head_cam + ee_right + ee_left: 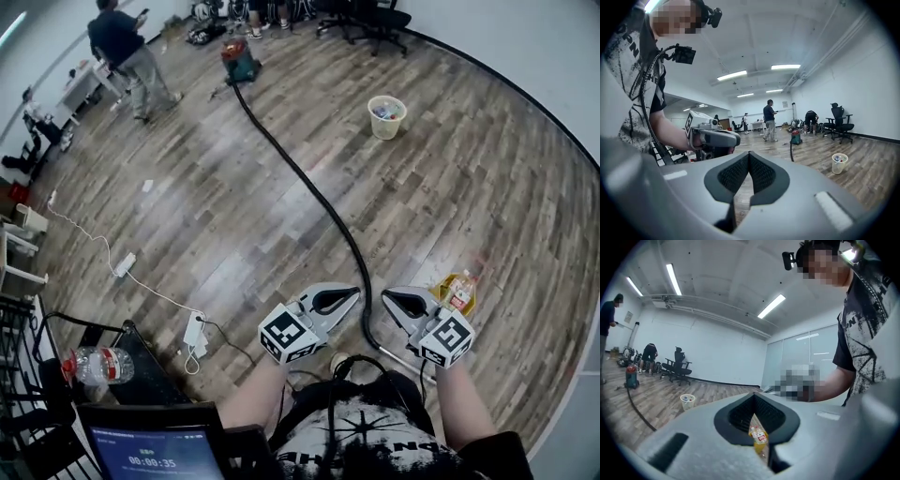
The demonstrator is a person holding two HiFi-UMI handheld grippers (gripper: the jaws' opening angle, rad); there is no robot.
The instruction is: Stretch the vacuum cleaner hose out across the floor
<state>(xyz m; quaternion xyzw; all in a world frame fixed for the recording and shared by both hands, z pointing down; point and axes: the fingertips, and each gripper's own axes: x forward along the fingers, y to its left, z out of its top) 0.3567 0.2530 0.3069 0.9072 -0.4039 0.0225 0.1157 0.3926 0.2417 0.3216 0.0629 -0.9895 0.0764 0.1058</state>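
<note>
A red and teal vacuum cleaner stands far off on the wooden floor. Its black hose runs in a long line from it to a spot near my feet. My left gripper and right gripper are raised side by side above the hose's near end, both shut with nothing in them. In the left gripper view the left gripper has its jaws together, with the vacuum cleaner and hose far behind. In the right gripper view the right gripper is likewise shut and empty, with the vacuum cleaner in the distance.
A pale waste bin stands right of the hose. A person stands at the far left; office chairs line the back. A white cable and power strip lie at left. A yellow bag with a bottle sits by my right gripper.
</note>
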